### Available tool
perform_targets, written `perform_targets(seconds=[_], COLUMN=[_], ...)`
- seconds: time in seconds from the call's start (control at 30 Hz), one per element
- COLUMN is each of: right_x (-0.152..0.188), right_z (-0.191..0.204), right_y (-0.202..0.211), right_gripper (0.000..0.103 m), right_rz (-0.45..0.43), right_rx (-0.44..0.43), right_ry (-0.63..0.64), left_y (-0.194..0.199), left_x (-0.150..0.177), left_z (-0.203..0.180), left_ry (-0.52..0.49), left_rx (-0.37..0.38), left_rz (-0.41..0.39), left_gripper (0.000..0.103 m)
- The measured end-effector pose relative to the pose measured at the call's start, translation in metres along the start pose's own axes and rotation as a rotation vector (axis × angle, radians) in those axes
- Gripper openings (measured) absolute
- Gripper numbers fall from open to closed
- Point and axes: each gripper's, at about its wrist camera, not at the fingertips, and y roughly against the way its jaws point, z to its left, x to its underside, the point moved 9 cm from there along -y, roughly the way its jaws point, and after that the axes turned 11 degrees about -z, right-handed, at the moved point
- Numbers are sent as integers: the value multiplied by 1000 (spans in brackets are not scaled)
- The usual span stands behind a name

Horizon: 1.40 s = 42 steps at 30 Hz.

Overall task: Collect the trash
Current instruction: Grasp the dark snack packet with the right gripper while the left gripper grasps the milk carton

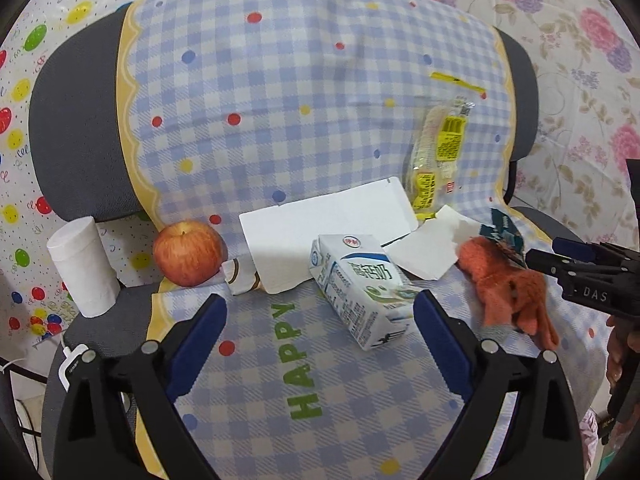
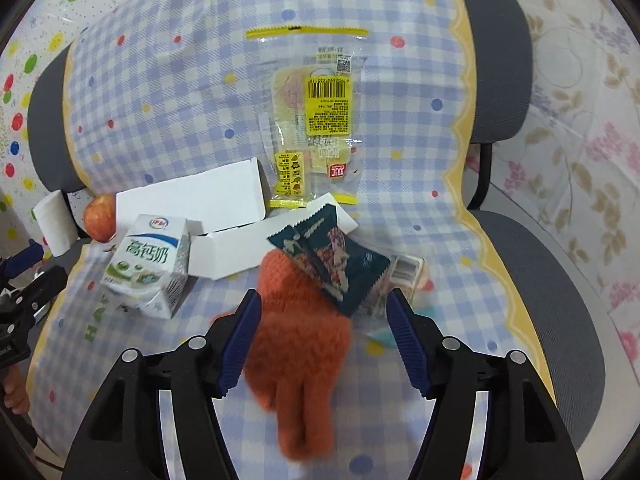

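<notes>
An orange glove point(image 2: 298, 344) is lying at the frame's centre, reaching between the right gripper point(image 2: 322, 338)'s spread, empty fingers, with a dark snack wrapper point(image 2: 334, 260) resting on its upper edge. A milk carton point(image 1: 358, 292) is lying just ahead of the left gripper point(image 1: 320, 334), whose jaws are gaping wide, gripping nothing. An apple point(image 1: 188, 252) and a paper roll point(image 1: 82, 266) are sitting at the left. A checked cloth point(image 1: 280, 92) is draping the grey chair point(image 1: 76, 120).
</notes>
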Motion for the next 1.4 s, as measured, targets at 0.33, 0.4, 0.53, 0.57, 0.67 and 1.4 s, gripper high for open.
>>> perform_targets(seconds=[0.33, 0.4, 0.53, 0.57, 0.67, 1.4], right_x=[-8, -6, -6, -7, -9, 14], right_z=[11, 11, 7, 5, -1, -13], right_y=[-46, -46, -25, -19, 7, 84], right_gripper=[55, 43, 16, 13, 6, 6], right_rz=[54, 56, 25, 13, -27, -110], right_rx=[36, 60, 55, 53, 38, -28], right_ry=[142, 167, 149, 139, 91, -101], left_y=[-2, 0, 5, 6, 11, -57], left_x=[14, 19, 24, 24, 27, 33], left_z=[8, 5, -1, -3, -10, -65], left_ry=[19, 20, 11, 9, 7, -103], left_rx=[3, 12, 27, 29, 47, -76], left_rz=[34, 45, 50, 51, 50, 137], left_gripper=[92, 92, 92, 92, 92, 92])
